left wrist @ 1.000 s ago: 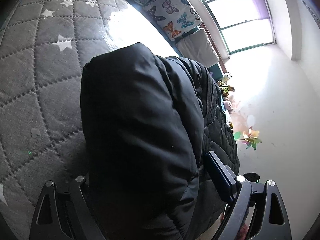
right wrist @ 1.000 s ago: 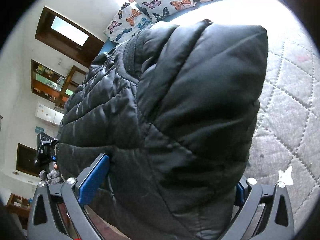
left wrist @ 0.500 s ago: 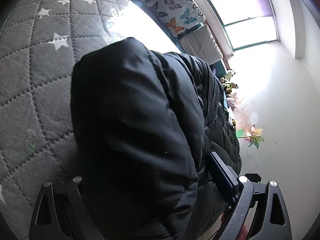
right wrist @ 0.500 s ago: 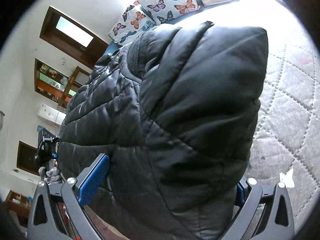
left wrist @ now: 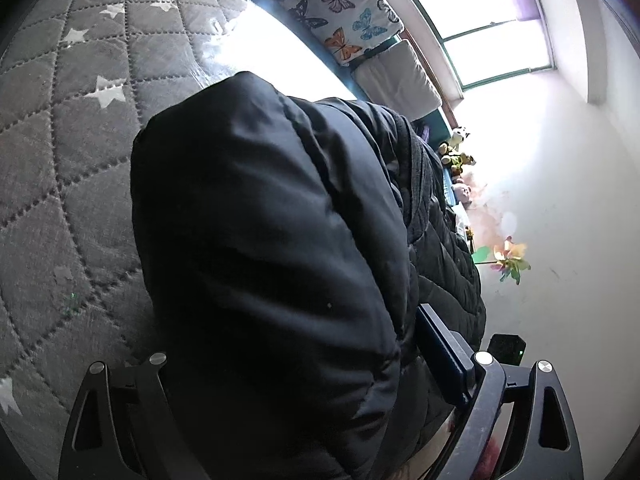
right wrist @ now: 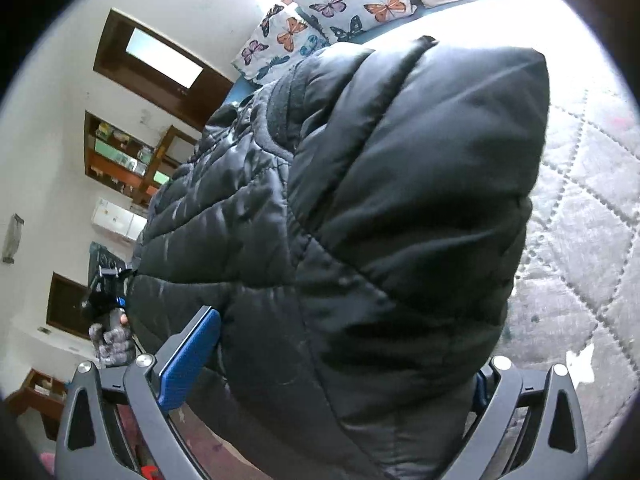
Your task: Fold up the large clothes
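A black puffer jacket (left wrist: 272, 248) fills the left wrist view and also the right wrist view (right wrist: 360, 216). My left gripper (left wrist: 304, 368) is shut on a thick fold of the jacket; its left finger is hidden behind the fabric and its blue pad (left wrist: 444, 356) presses the right side. My right gripper (right wrist: 340, 364) is shut on another thick part of the jacket, with a blue pad (right wrist: 188, 356) on the left. The jacket hangs lifted over the grey quilted bed cover (left wrist: 60, 168). The left gripper and its gloved hand (right wrist: 108, 320) show at the right wrist view's left edge.
Butterfly-print pillows (left wrist: 332, 12) and a white cushion (left wrist: 396, 80) lie at the head of the bed under a bright window (left wrist: 480, 12). Soft toys (left wrist: 456, 152) and a pinwheel (left wrist: 508, 260) stand by the white wall. Wooden shelves (right wrist: 120, 152) are on the far wall.
Both grippers have moved a little with the jacket held; the jacket's bulk has shifted slightly toward the pillows. The grips have not changed.
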`<state>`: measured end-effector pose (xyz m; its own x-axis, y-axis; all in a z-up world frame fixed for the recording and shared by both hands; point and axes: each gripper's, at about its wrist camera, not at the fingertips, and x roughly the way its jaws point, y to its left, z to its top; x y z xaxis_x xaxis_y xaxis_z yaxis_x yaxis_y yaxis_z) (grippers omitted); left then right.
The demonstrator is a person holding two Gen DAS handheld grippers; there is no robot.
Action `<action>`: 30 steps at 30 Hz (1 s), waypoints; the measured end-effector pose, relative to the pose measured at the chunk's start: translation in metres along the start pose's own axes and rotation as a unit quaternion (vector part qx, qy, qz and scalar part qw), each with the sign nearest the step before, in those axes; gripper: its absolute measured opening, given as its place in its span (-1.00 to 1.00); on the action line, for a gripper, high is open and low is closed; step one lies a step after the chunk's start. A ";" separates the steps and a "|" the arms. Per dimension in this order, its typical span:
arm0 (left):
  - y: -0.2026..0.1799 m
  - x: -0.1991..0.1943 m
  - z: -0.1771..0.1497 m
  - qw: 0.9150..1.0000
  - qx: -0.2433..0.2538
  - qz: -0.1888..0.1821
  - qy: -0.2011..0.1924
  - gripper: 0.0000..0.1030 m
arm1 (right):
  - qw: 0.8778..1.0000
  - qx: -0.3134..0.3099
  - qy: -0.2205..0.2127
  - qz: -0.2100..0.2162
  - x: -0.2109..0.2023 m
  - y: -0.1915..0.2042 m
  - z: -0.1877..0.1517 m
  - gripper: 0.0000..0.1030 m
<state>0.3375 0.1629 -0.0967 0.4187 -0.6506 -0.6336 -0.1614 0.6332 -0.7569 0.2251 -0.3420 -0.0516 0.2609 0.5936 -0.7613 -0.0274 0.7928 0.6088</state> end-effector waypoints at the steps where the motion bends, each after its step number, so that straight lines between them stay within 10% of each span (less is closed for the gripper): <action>1: 0.001 0.002 0.001 1.000 -0.005 -0.006 0.004 0.90 | 1.000 -0.001 0.000 0.002 0.000 0.000 0.001 1.00; 22: -0.021 0.020 0.014 1.000 -0.014 0.002 0.008 0.81 | 0.998 0.017 -0.008 0.057 -0.002 -0.017 0.004 0.99; 30: -0.044 0.005 -0.004 1.000 0.026 0.013 -0.003 0.53 | 0.998 0.001 -0.010 0.069 -0.026 -0.009 -0.009 0.28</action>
<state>0.3430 0.1303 -0.0676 0.4210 -0.6311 -0.6516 -0.1257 0.6708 -0.7309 0.2095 -0.3633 -0.0395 0.2745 0.6938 -0.6658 -0.0626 0.7038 0.7076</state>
